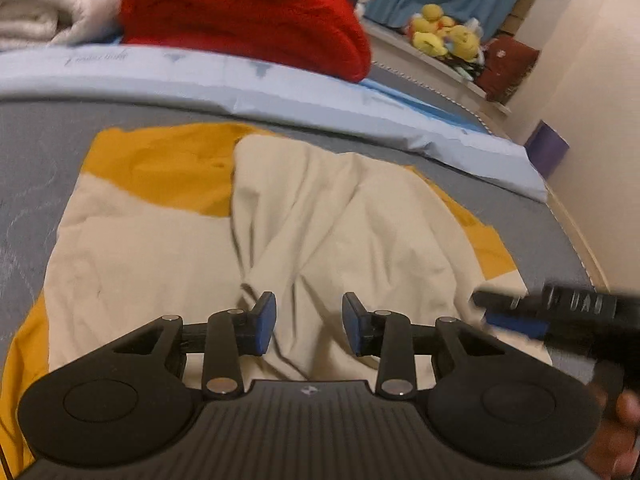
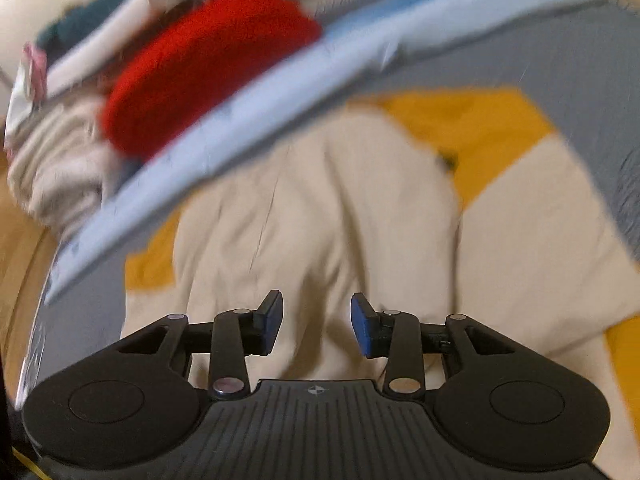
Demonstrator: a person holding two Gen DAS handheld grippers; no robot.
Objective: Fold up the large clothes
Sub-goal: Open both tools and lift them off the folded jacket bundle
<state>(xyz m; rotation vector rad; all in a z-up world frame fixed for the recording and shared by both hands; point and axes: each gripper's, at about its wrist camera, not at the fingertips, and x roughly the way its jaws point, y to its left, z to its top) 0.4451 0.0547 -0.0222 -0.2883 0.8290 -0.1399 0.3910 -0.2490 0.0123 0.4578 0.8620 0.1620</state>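
Left tool [image 1: 309, 324]: blue pads parted, nothing between them, hovering just above creased cream cloth. Right tool [image 2: 317, 325]: the same partly open stance, empty, also over the cream cloth, and seen in the left wrist view as a blurred black body [image 1: 560, 312] at the lower right with a bit of hand [image 1: 624, 412] below it.

Under both, the garment [image 1: 304, 232]: soft, thin cream fabric with mustard-yellow panels, spread on the bed, one cream flap folded over the middle and rumpled into long wrinkles. Beneath it, a smooth grey bed cover [image 1: 36, 168]. Beyond, a pale blue sheet edge [image 1: 280, 88], then a fuzzy red knit bundle [image 1: 248, 16] beside a pile of off-white fleecy cloth [image 1: 44, 8]. Farther off, yellow plush toys [image 1: 444, 32] on a ledge by the wall.
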